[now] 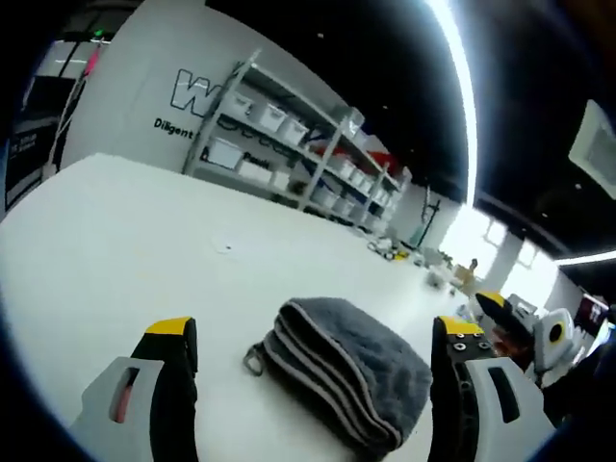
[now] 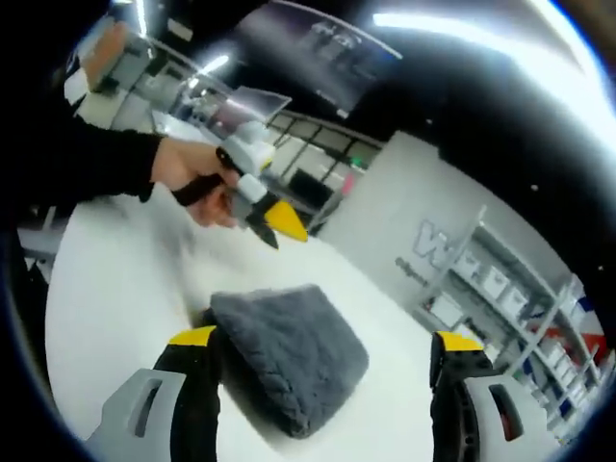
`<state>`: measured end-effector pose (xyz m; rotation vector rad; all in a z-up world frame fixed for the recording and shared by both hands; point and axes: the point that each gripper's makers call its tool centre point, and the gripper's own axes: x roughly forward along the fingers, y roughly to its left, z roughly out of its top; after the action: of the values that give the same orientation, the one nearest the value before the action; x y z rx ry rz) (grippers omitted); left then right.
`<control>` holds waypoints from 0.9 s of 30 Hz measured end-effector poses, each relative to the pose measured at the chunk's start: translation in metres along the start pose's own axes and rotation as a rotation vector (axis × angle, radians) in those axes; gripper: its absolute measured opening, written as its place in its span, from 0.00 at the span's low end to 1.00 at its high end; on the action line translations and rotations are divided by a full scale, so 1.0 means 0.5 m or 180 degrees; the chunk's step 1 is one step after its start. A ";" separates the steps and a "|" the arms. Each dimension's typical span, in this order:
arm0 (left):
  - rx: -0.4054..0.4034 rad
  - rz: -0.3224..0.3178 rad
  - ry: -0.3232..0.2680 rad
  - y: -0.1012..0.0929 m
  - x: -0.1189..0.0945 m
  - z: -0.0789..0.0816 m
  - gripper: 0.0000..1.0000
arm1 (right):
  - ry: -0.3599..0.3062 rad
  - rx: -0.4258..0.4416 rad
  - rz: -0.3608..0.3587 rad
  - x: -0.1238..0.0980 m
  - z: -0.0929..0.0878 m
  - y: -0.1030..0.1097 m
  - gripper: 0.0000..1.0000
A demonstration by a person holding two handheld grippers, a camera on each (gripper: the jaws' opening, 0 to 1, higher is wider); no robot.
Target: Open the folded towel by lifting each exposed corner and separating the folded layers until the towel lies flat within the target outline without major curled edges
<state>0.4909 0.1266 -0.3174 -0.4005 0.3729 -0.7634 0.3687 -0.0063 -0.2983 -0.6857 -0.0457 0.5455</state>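
Grey towel (image 1: 345, 371), folded in stacked layers with a small loop tab at one corner, lay on the white surface (image 1: 115, 260) between my left gripper (image 1: 313, 351) fingers, which stood wide and held nothing. My right gripper (image 2: 322, 361) fingers stood equally wide, towel near them, untouched. Far wall: shelving (image 1: 289, 144) with white bins. A hand (image 2: 188, 168) held my left gripper above the surface.

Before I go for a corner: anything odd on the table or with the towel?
Nothing stands out. The grey towel lies folded in neat stacked layers on the white table, a small loop tag sticking out at one corner. Both grippers, left and right, have jaws open, holding nothing.
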 end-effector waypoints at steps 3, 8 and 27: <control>-0.0052 -0.0036 0.0022 -0.004 0.006 -0.005 0.98 | 0.0023 -0.0260 -0.0162 0.000 0.002 -0.011 0.89; -0.0474 -0.0335 0.0027 -0.028 0.022 -0.011 0.96 | 0.0005 -0.0645 -0.0336 0.002 0.014 -0.007 0.90; -0.0901 -0.0445 0.0210 -0.002 0.061 -0.063 0.88 | -0.0009 -0.1147 -0.0301 0.029 0.020 0.050 0.91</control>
<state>0.4960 0.0972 -0.3492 -0.6737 0.5217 -0.8643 0.3674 0.0227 -0.3074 -1.0285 -0.1816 0.4510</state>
